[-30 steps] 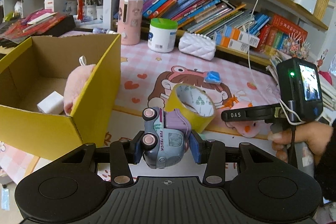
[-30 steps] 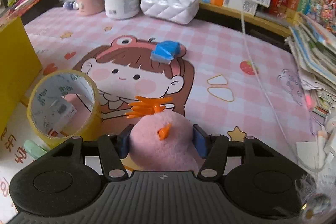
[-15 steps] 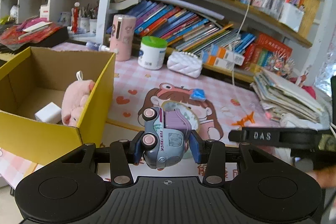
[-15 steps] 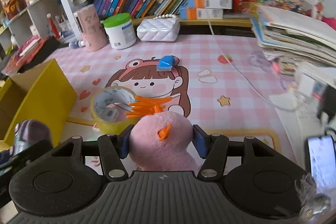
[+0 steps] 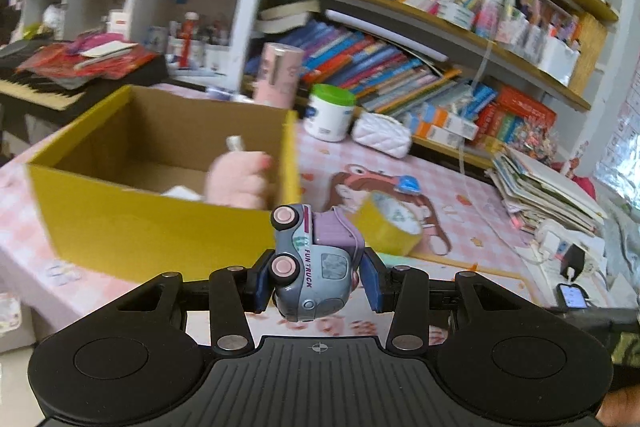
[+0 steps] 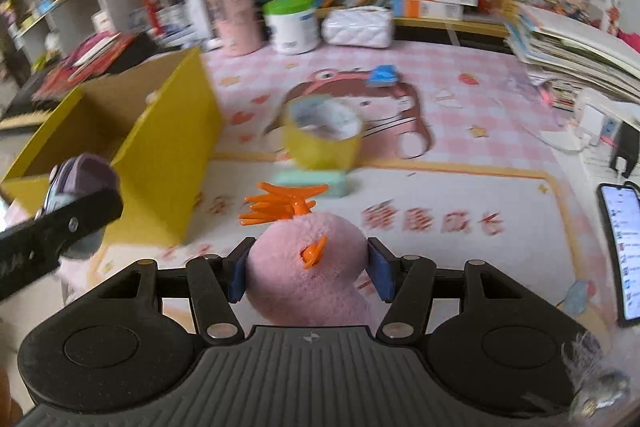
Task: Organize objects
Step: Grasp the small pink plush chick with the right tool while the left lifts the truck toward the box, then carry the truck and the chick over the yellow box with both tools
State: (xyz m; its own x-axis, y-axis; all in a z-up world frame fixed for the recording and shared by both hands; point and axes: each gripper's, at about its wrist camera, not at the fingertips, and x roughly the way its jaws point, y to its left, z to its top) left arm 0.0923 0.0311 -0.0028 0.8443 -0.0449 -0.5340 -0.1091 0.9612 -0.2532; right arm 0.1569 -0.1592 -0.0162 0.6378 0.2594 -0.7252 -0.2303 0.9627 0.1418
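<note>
Yellow cardboard box (image 5: 152, 227) now lies nearer both loads — I have swung the left gripper (image 5: 316, 285), clamped on the toy truck (image 5: 316, 267), and the right gripper (image 6: 306, 273), clamped on the pink plush (image 6: 308, 275), up off the mat toward it — ready for drop-off.

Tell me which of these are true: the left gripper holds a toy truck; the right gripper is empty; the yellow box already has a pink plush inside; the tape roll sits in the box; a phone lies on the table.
1. The left gripper holds a toy truck. True.
2. The right gripper is empty. False: it is shut on a pink plush chick.
3. The yellow box already has a pink plush inside. True.
4. The tape roll sits in the box. False: it stands on the pink mat, beside the box.
5. A phone lies on the table. True.
</note>
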